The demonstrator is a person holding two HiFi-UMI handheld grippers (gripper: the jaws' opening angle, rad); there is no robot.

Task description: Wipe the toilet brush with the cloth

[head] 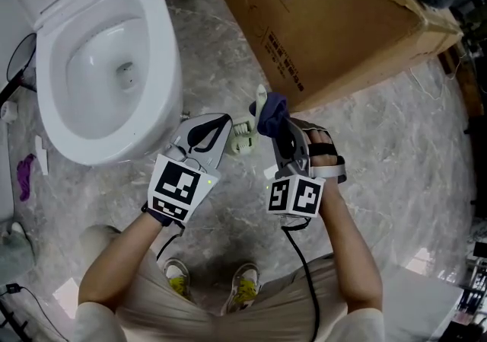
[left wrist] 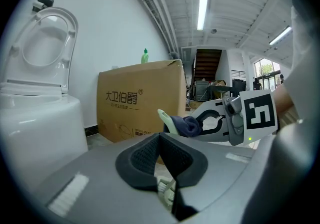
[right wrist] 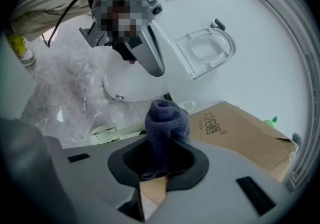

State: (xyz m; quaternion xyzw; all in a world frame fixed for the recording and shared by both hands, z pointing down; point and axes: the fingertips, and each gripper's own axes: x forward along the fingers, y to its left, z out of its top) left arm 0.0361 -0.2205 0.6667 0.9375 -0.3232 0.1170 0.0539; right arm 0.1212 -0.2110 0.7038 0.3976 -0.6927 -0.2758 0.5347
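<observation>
A pale green and white toilet brush is held level over the floor, and my left gripper is shut on it near its bristled end. Its handle points towards the cardboard box. My right gripper is shut on a bunched dark blue cloth, which presses against the brush handle. In the right gripper view the cloth stands up between the jaws of the right gripper, with the brush just behind it. The left gripper view shows my left gripper, the cloth and the right gripper beyond.
A white toilet with its lid raised stands at the left. A big cardboard box stands at the back right, with a green bottle on it. The person's shoes are on the marble floor below. A purple item lies by the toilet.
</observation>
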